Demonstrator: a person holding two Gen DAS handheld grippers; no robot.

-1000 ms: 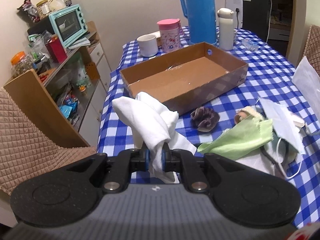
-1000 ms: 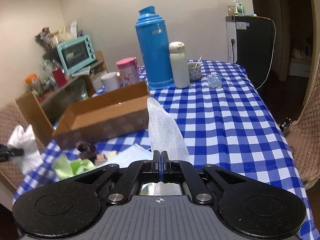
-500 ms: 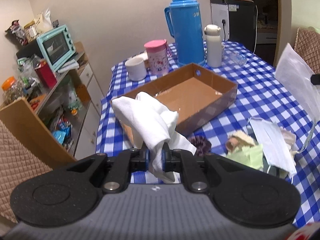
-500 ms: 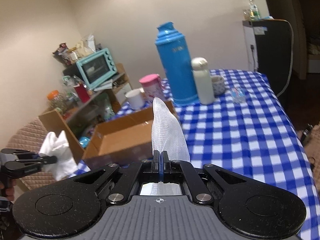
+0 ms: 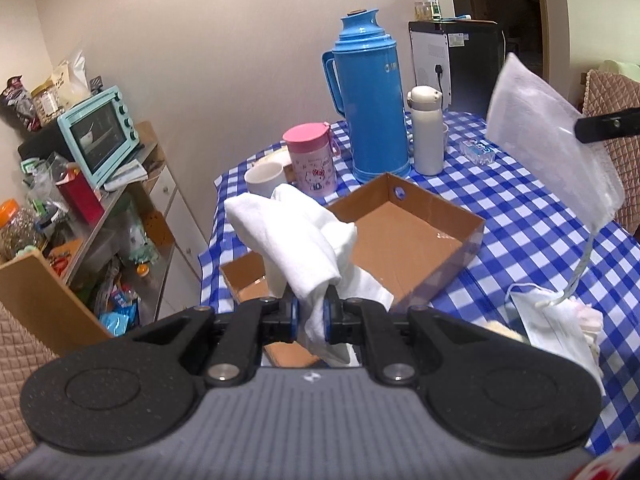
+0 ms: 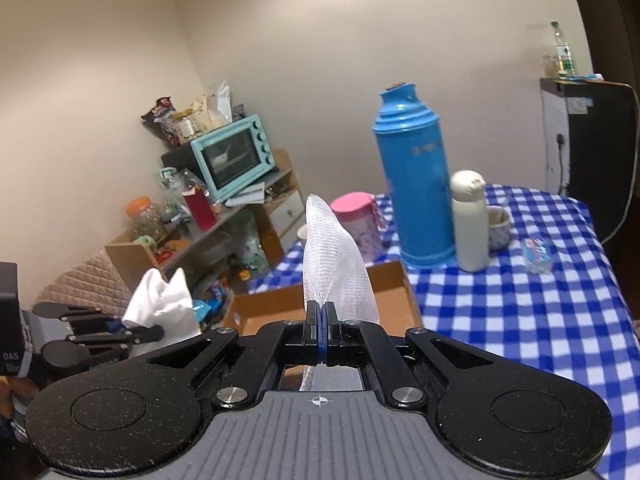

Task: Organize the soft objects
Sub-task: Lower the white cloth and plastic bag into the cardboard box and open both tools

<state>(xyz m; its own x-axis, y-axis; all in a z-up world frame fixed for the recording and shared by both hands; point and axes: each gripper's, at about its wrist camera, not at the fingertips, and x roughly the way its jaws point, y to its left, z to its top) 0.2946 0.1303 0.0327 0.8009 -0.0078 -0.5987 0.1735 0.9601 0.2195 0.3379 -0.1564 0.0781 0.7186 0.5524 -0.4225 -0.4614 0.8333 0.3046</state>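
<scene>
White cloth point(image 5: 304, 240) clamped in left gripper point(image 5: 311, 312), bunched above its fingers, over cardboard box point(image 5: 400, 240). Right gripper point(image 6: 319, 326) pinched on white mesh bag point(image 6: 334, 268), held above checkered table point(image 6: 540, 300).

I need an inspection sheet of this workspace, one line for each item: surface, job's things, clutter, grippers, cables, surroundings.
Surface: table with blue-and-white checked tablecloth.
Job's things: open cardboard box, nothing seen inside; white cloth and white mesh bag held in the air; face mask lying right of the box.
Clutter: blue thermos, white bottle, pink Hello Kitty cup, white mug behind the box.
Grippers: left gripper shut on the white cloth; right gripper shut on the mesh bag.
Cables: black cable hanging beside the black appliance.
Surroundings: teal toaster oven on a crowded shelf.
</scene>
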